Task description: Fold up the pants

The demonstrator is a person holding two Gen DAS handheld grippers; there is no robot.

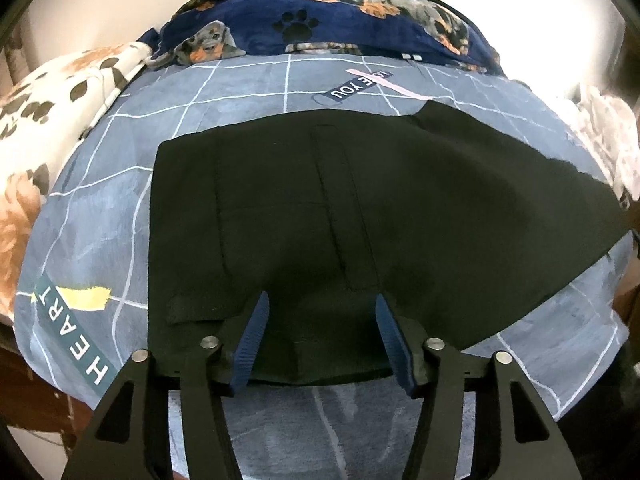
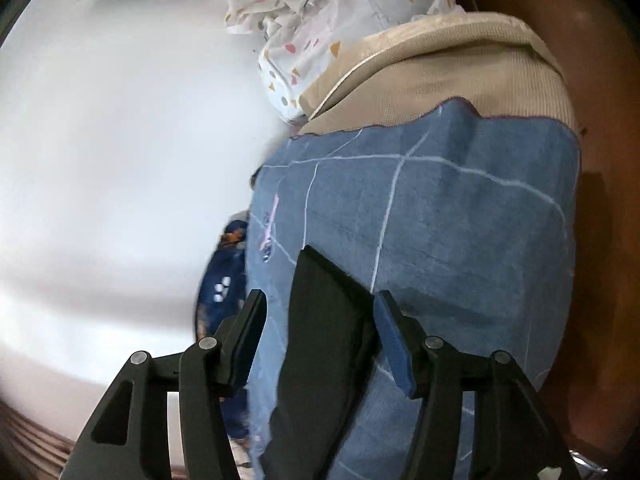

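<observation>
Black pants [image 1: 320,208] lie flat on a blue checked bedsheet [image 1: 104,208], with a leg running off to the right. My left gripper [image 1: 320,312] is open, its blue fingers [image 1: 256,336] apart over the near edge of the pants, holding nothing. In the right wrist view a black end of the pants [image 2: 324,340] lies on the sheet [image 2: 460,220] between the fingers [image 2: 394,348] of my right gripper [image 2: 320,312], which is open and turned sideways near the bed's edge.
A navy dog-print blanket [image 1: 320,24] lies at the far side of the bed. A white paw-print blanket [image 1: 60,92] sits at the left. A beige mattress corner [image 2: 440,80], a patterned white cloth [image 2: 320,20] and a white wall [image 2: 120,140] show in the right wrist view.
</observation>
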